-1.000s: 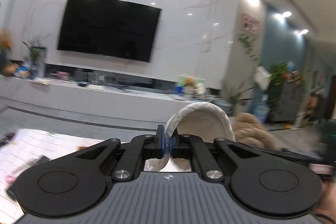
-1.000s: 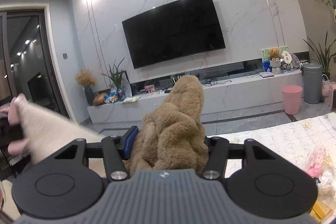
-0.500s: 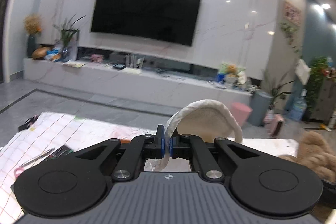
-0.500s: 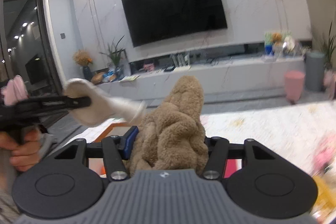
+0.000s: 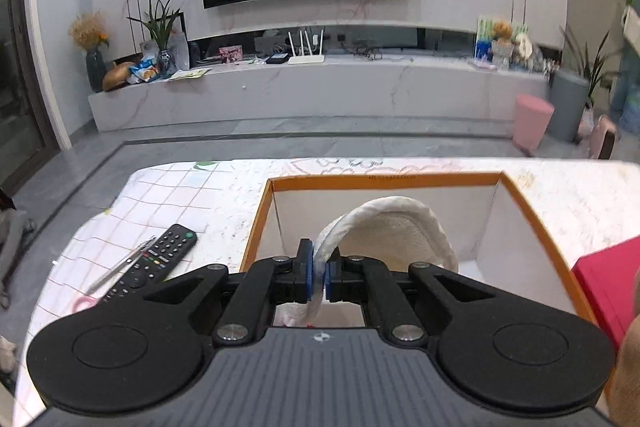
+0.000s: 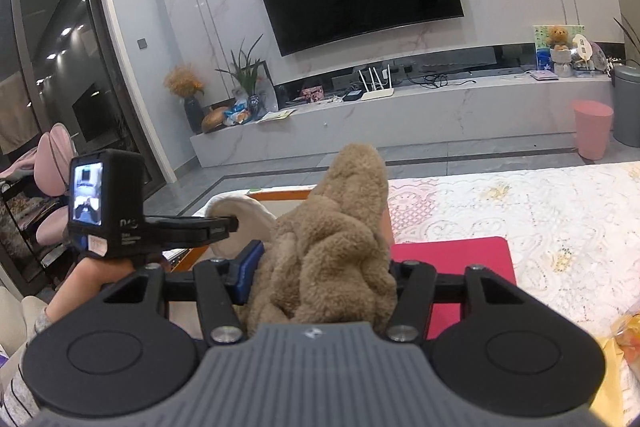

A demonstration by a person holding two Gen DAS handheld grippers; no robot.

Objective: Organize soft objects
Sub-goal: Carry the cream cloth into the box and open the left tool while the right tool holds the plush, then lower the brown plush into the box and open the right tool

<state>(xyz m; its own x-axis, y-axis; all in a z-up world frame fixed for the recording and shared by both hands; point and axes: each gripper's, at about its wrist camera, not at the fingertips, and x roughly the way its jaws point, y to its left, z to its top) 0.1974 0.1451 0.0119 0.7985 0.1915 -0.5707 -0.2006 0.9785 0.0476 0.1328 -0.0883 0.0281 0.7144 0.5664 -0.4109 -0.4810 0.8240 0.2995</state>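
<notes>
My left gripper [image 5: 319, 277] is shut on a cream fleece item [image 5: 394, 231] and holds it over the open orange-rimmed box [image 5: 520, 199], which has white inner walls. My right gripper [image 6: 320, 267] is shut on a brown plush item [image 6: 340, 239] that bulges up between the jaws. In the right wrist view the left gripper [image 6: 224, 225] shows at the left with the cream item [image 6: 244, 211] over the box's orange rim [image 6: 280, 193]. A brown edge at the far right of the left wrist view [image 5: 628, 367] may be the plush item.
The box sits on a table with a patterned cloth [image 5: 160, 195]. A black remote [image 5: 152, 261] and a thin metal tool [image 5: 120, 267] lie left of the box. A red flat object [image 6: 460, 255] lies right of the box. A yellow packet [image 6: 624, 339] sits at the far right.
Both grippers have tilted down and come over the table. The left gripper has carried the cream item over the open box. The right gripper with the brown plush now sits beside the box.
</notes>
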